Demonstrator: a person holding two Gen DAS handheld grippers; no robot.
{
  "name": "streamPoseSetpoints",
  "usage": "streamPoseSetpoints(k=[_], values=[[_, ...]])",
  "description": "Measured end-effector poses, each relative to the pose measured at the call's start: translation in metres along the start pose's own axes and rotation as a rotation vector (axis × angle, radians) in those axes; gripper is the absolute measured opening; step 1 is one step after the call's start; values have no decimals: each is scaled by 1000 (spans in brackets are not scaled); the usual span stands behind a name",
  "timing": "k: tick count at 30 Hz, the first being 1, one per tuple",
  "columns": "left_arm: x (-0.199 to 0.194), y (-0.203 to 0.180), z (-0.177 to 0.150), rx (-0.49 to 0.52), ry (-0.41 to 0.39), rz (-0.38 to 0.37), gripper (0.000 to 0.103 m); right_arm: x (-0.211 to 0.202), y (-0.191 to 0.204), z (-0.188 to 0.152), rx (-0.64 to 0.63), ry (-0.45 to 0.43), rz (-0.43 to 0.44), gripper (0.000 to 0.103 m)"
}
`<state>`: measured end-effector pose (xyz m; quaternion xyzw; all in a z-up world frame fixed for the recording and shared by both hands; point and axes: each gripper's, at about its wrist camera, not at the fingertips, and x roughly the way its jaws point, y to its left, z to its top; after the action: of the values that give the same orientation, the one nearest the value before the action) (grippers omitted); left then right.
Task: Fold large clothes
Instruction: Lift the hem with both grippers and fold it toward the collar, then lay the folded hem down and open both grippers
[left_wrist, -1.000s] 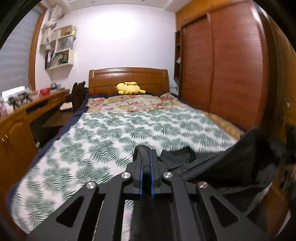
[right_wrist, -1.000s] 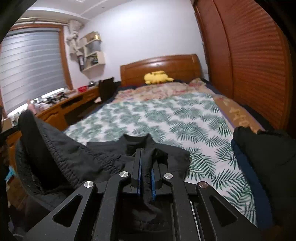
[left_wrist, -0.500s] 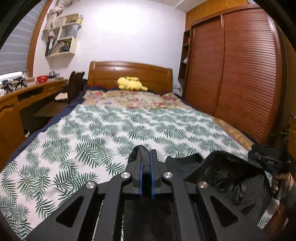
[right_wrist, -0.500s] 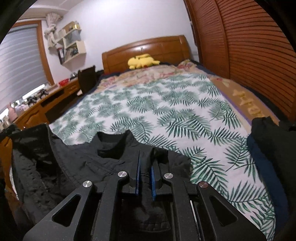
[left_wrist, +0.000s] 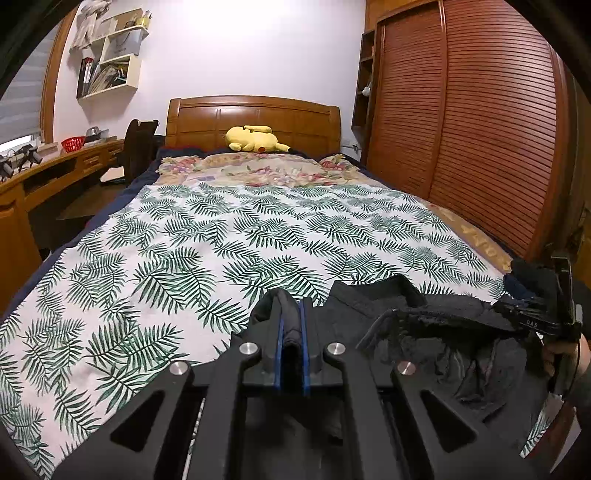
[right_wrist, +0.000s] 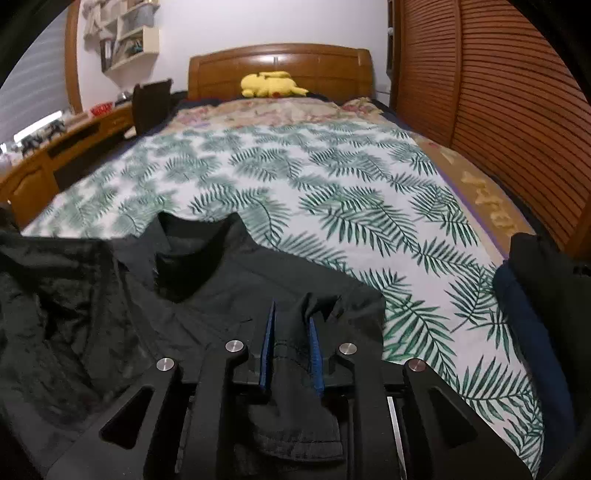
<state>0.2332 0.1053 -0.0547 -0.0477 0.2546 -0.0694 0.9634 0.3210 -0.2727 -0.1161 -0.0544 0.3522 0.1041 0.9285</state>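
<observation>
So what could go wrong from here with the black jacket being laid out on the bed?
The right gripper is opening with jacket fabric between its pads, while the left gripper is clamped on its corner: one side may slump unevenly. The lining looks bunched, so creases may get folded in. The jacket lies near the bed's foot edge and might slide off.

The bed (left_wrist: 258, 236) is big, with a brown wooden headboard (left_wrist: 255, 118) at the far end. A white cover with green leaves (right_wrist: 332, 184) is spread over most of it. Past that cover lies a blanket with flowers (left_wrist: 258, 168). A yellow soft toy (left_wrist: 255, 138) lies on the bed right by the headboard. At the near end, a black jacket (right_wrist: 207, 284) lies on the leaf cover with its collar pointing toward the headboard. On the right edge of the bed, more dark clothes (right_wrist: 535, 295) lie in a pile, black and dark blue.
</observation>
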Motion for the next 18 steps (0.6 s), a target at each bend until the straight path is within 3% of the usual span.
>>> streamPoseSetpoints(k=[4,9,14,18], values=[[-3,3,0,-18,12,-12,8,0,-2,2,10,11,-4,26],[-6,8,0,-30,21,-20,20,-6,1,7,6,33,11,63],[-20,14,2,-36,0,-31,25,-27,11,13,-41,9,-50,71],[-27,17,4,-32,-14,-32,31,-44,18,20,-40,-14,-6,72]])
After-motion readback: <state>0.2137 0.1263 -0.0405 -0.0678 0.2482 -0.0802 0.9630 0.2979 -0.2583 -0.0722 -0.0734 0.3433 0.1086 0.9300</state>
